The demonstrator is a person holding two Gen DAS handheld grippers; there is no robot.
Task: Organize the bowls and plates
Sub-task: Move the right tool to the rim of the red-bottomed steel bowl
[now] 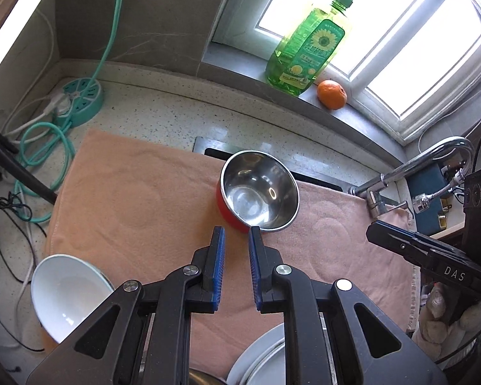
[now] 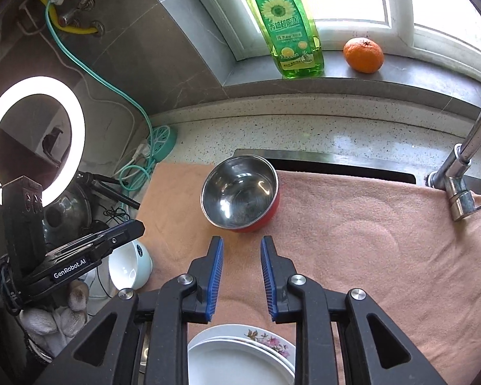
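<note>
A steel bowl with a red outside (image 1: 259, 192) stands on the pink towel (image 1: 138, 199); it also shows in the right wrist view (image 2: 240, 189). My left gripper (image 1: 237, 234) is open and empty, its right fingertip close to the bowl's near rim. My right gripper (image 2: 242, 243) is open and empty just in front of the bowl. A white bowl (image 1: 64, 292) lies tilted at the towel's left edge, and shows in the right wrist view (image 2: 130, 266). White plates (image 2: 240, 356), one with a flower pattern, are stacked below the right gripper; they also show in the left wrist view (image 1: 263, 359).
A green dish soap bottle (image 1: 308, 41) and an orange (image 1: 332, 94) stand on the window sill. A chrome faucet (image 2: 461, 173) rises at the right. A teal power strip (image 1: 80, 99) and cables lie at the left. A ring light (image 2: 32, 134) glows on the left.
</note>
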